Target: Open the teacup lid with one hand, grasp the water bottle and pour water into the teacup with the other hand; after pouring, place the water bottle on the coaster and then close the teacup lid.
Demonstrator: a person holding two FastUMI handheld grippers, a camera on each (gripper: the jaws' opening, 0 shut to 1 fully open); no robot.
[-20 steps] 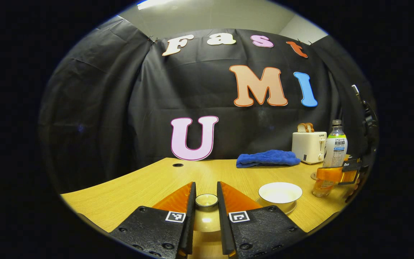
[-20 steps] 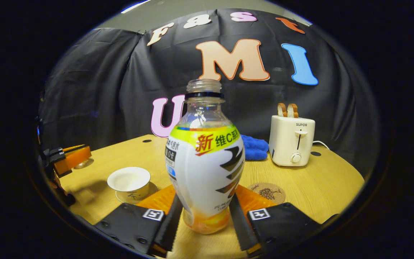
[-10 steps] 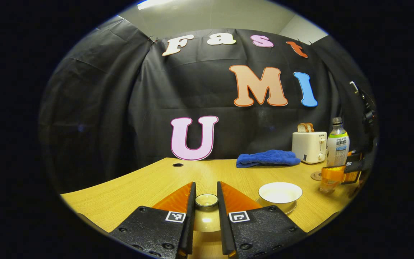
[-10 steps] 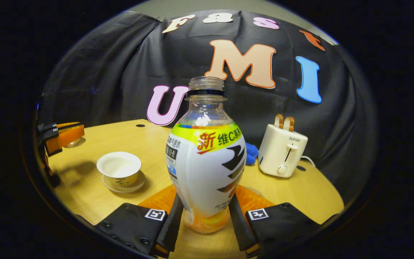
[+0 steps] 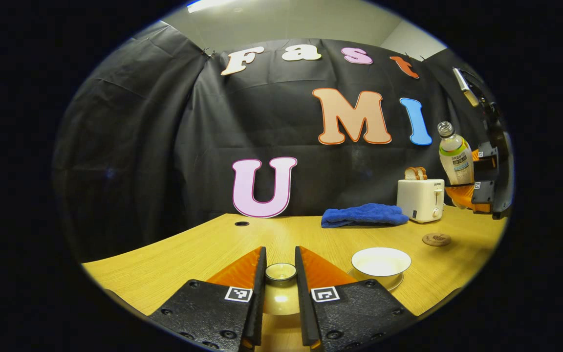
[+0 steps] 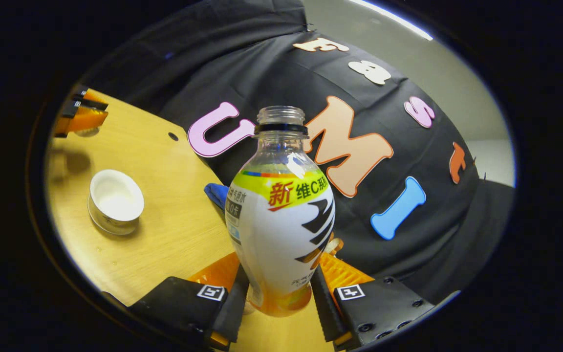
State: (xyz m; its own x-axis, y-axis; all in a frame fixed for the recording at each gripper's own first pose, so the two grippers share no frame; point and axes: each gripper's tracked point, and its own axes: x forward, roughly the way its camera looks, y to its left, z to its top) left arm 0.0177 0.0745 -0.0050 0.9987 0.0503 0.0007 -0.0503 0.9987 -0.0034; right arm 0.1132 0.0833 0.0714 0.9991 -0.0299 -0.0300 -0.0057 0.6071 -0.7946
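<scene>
teacup (image 5: 380, 262), a round white bowl on a shallow saucer, sits open on the wood-grain table (image 5: 174, 254), just right of the left gripper (image 5: 280, 288). that gripper's two fingers are closed in on the small round knob of the lid (image 5: 280, 273), a glossy pale dome resting on the table. right gripper (image 6: 280, 298) clamps the waisted base of the water bottle (image 6: 281, 215), clear uncapped plastic with a smooth printed sleeve, held in the air above the table and tilted toward the cup. round cork coaster (image 5: 436, 239) lies bare beyond the cup. behind it stand a boxy white toaster (image 5: 421, 199) with bread and a fluffy blue towel (image 5: 364, 215).
</scene>
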